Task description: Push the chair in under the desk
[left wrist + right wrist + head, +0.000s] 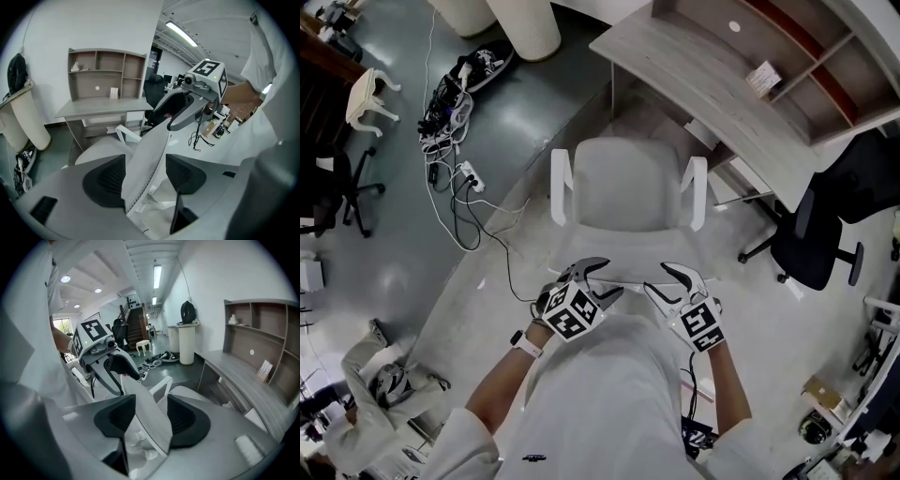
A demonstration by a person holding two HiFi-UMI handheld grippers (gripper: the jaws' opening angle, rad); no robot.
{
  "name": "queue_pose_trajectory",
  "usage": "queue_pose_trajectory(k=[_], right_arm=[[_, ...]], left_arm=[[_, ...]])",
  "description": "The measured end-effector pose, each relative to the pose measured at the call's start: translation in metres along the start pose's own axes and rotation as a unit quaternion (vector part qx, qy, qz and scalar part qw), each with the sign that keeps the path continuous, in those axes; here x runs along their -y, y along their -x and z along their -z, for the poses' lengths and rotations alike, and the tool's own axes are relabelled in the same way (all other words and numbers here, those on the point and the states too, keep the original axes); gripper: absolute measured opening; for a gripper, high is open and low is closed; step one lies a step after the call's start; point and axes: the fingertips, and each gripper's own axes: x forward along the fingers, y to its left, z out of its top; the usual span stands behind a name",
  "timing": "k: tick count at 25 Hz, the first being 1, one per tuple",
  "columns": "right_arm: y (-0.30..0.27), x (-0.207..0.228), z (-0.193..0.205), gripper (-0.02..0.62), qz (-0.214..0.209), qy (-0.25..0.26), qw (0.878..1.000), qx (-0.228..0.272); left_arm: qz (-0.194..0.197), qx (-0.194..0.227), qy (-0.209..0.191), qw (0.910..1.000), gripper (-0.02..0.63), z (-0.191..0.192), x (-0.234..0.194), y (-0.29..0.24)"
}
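The white chair (623,192) stands in front of the desk (712,84) and faces it, but its seat is not under the desk yet. The person stands behind it. The left gripper (602,279) and the right gripper (667,281) are both at the top of the backrest (147,159). Each one has its jaws apart, with the thin top edge of the backrest in the gap, and neither squeezes it. I think a few things could go wrong. If the jaws do not close, they could slip off when the push starts. If one side pushes harder, the chair could turn and an armrest (697,192) could bump the desk. Pushing so high up could also tip the chair forward.
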Motion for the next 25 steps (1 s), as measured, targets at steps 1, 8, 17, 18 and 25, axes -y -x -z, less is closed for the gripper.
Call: queue_pose_trajectory(k=[1, 8, 17, 18, 25], right_arm=[[-0.002, -0.001, 0.007, 0.21, -0.004, 0.004, 1.0, -0.011], [-0.012, -0.002, 0.061, 0.229, 0.001, 0.036, 0.996, -0.085], [-0.026, 0.014, 0.102, 0.232, 0.01, 0.139, 0.977, -0.159], [-0.027, 0.017, 0.105, 0.232, 0.016, 0.151, 0.974, -0.167], [-0.029, 0.014, 0.113, 0.166, 0.003, 0.195, 0.96, -0.201]], left_arm=[[0.004, -0.01, -0.005, 0.9999, 0.255, 0.005, 0.001, -0.003], [0.002, -0.054, -0.043, 0.9976, 0.255, 0.03, 0.001, -0.022], [-0.021, -0.106, -0.104, 0.9887, 0.236, 0.048, -0.004, -0.04], [-0.025, -0.113, -0.113, 0.9868, 0.218, 0.049, -0.005, -0.04], [-0.023, -0.135, -0.163, 0.977, 0.156, 0.056, -0.003, -0.04]])
